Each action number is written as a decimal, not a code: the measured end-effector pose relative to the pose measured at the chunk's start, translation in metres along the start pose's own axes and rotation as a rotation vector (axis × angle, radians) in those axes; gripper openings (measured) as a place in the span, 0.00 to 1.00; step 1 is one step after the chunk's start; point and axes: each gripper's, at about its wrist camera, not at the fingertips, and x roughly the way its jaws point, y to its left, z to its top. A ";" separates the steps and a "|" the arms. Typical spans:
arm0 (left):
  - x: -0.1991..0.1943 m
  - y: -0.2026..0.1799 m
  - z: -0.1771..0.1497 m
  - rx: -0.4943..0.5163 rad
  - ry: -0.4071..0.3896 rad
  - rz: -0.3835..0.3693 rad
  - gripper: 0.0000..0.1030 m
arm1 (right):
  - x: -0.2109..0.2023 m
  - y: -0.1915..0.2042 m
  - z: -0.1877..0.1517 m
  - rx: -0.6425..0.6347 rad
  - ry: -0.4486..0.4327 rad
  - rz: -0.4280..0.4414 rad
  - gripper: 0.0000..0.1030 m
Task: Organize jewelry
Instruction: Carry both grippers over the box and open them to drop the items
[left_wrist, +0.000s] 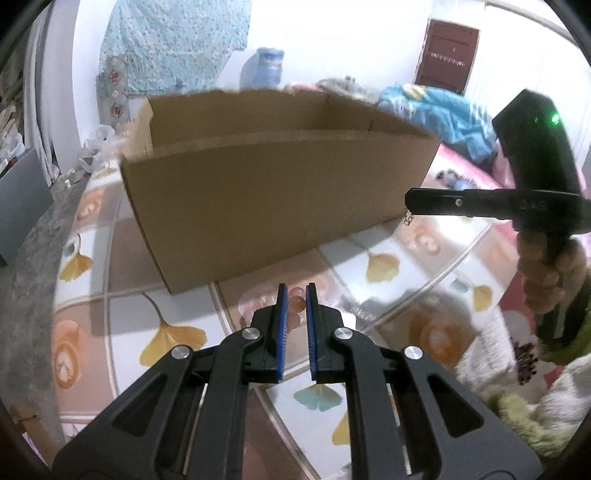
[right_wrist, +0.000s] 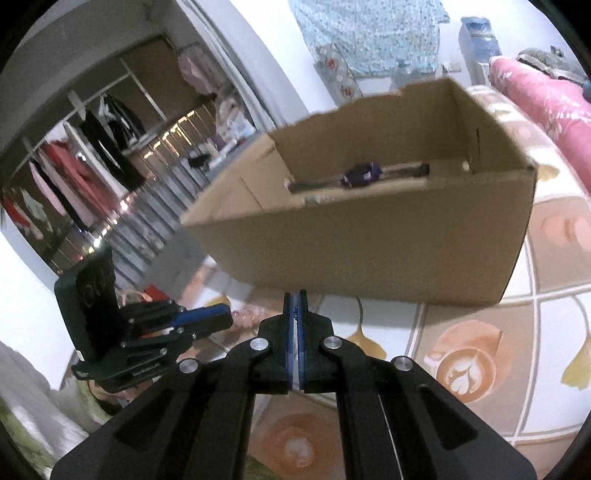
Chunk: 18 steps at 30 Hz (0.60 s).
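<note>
The left gripper stands with its blue-padded jaws slightly parted around a string of round, translucent peach-pink beads lying on the table; whether the pads actually press the beads cannot be told. The right gripper is clenched nearly flat, and in the left view a small silvery chain link dangles from its tip, so it seems to be pinching a fine chain. Both pieces look light and limp. The beads are smooth and apt to roll or slide out, so a grip across the strand between two beads should serve best; the chain is thin and easily dropped (a short, firm pinch near its end suits it).

The open brown cardboard box sits toward the far side of the table, just beyond the beads, and already holds a dark bar with something purple wound on it.

The table wears a glossy cloth printed with yellow ginkgo leaves and latte cups, probably slick. Around it: a rail of hanging clothes, a blue water jug and pink bedding.
</note>
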 end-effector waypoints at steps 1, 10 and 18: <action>-0.007 0.000 0.004 -0.005 -0.018 -0.010 0.08 | -0.005 0.003 0.004 -0.005 -0.014 0.001 0.02; -0.068 0.000 0.063 -0.044 -0.158 -0.223 0.08 | -0.047 0.023 0.060 -0.088 -0.145 0.011 0.02; -0.056 -0.009 0.154 0.024 -0.151 -0.292 0.08 | -0.043 0.007 0.128 -0.140 -0.090 -0.048 0.02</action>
